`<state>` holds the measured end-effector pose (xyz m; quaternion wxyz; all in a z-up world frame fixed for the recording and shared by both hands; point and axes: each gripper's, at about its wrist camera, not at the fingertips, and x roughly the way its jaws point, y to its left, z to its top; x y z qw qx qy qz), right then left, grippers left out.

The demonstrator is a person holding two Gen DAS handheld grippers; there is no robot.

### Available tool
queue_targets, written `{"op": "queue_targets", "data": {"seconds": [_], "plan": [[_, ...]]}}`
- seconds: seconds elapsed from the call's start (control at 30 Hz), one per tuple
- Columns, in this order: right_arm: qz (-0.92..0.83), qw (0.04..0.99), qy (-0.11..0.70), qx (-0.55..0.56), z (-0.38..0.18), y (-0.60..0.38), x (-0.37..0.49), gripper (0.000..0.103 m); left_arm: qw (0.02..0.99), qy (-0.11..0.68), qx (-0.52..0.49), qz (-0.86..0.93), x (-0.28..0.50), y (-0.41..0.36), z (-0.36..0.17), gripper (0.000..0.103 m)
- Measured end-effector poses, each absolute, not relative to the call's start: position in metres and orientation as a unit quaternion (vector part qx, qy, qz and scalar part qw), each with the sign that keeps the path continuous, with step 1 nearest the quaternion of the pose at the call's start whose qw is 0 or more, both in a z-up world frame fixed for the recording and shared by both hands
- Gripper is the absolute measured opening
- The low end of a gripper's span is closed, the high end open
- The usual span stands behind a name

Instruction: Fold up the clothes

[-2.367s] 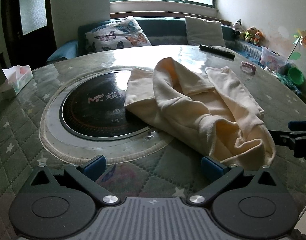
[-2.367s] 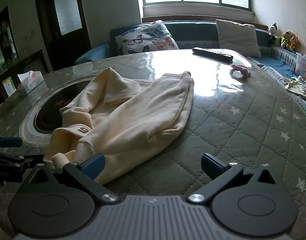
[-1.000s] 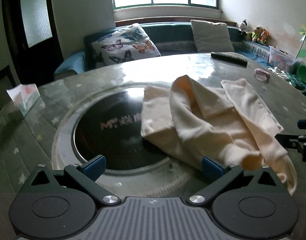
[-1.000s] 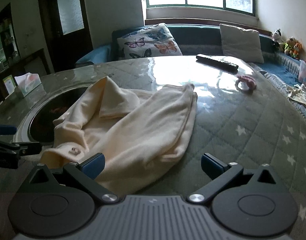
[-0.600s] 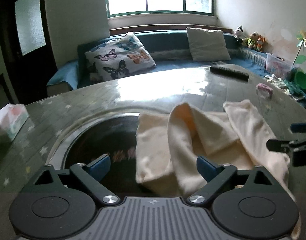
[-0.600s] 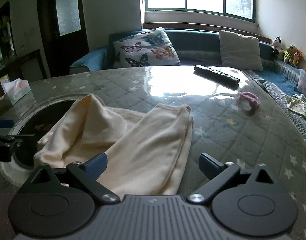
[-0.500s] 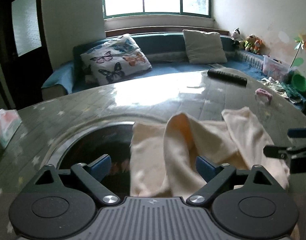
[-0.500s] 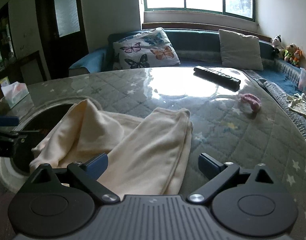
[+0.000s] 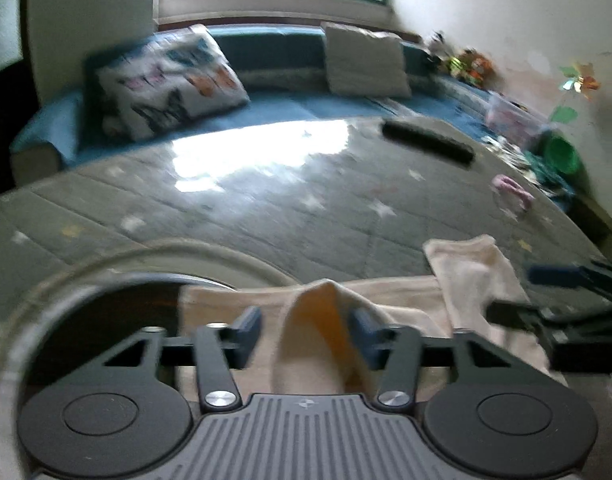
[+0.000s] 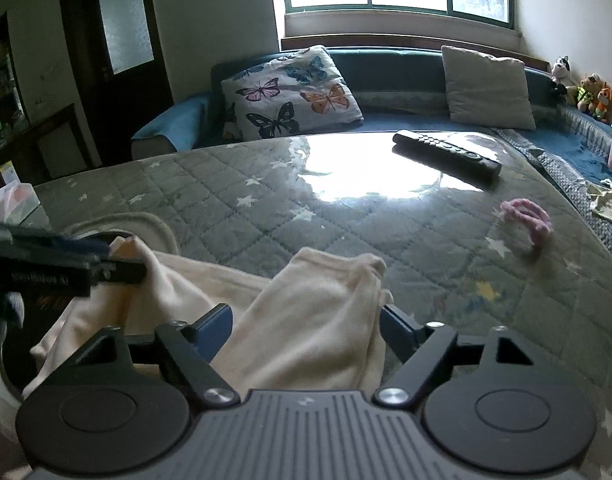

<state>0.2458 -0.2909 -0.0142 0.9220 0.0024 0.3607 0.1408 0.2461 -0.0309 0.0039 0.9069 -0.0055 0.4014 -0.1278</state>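
Observation:
A cream garment lies crumpled on the quilted table, partly over the round dark hotplate. My left gripper straddles a raised fold of the garment. Its jaws are closing, and a gap still shows beside the left pad. My right gripper straddles the end of a garment leg. Its jaws are closing too and stand wide, with the cloth filling most of the gap. Each gripper shows in the other's view: the left gripper at the fold, the right gripper at the leg.
A black remote and a pink hair tie lie on the far right of the table. A tissue box stands at the left edge. Behind the table runs a blue sofa with a butterfly cushion.
Both grippers have moved forward over the garment, so cloth now sits between each pair of jaws. Both pairs have narrowed, the left far more. The left view is now blurred.

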Motion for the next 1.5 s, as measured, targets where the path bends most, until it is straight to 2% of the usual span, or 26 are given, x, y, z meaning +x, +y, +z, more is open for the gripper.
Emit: {"op": "queue_targets", "data": {"seconds": [0.03, 0.13, 0.33, 0.57, 0.67, 0.73, 0.93, 1.27, 1.47, 1.5], "plan": [[0.141, 0.922, 0.360, 0.002, -0.014, -0.290, 0.248, 0.075, 0.904, 0.406, -0.008, -0.135, 0.247, -0.031, 0.001, 0.015], [0.144, 0.922, 0.359, 0.003, -0.015, -0.286, 0.257, 0.067, 0.909, 0.394, -0.009, -0.137, 0.238, -0.031, 0.001, 0.008], [0.157, 0.916, 0.368, -0.012, -0.023, -0.272, 0.265, 0.051, 0.932, 0.351, -0.023, -0.084, 0.206, -0.009, 0.021, 0.007], [0.151, 0.918, 0.359, -0.078, -0.033, -0.248, 0.263, 0.041, 0.950, 0.308, -0.059, 0.002, 0.143, 0.033, 0.043, 0.007], [0.142, 0.920, 0.352, -0.100, -0.034, -0.243, 0.261, 0.025, 0.953, 0.292, -0.073, 0.039, 0.111, 0.050, 0.048, 0.007], [0.139, 0.921, 0.350, -0.101, -0.033, -0.243, 0.258, 0.007, 0.952, 0.289, -0.076, 0.063, 0.093, 0.060, 0.047, 0.007], [0.118, 0.933, 0.330, -0.080, -0.012, -0.269, 0.239, 0.005, 0.943, 0.296, -0.106, 0.112, 0.049, 0.091, 0.040, 0.007], [0.030, 0.958, 0.285, -0.027, 0.026, -0.366, 0.170, 0.004, 0.937, 0.297, -0.123, 0.136, -0.017, 0.109, 0.040, 0.007], [-0.036, 0.947, 0.318, -0.003, 0.010, -0.413, 0.136, 0.004, 0.931, 0.315, -0.126, 0.132, -0.029, 0.112, 0.035, 0.007], [-0.046, 0.944, 0.325, 0.001, 0.006, -0.420, 0.132, 0.004, 0.930, 0.319, -0.127, 0.132, -0.030, 0.113, 0.033, 0.010]]}}
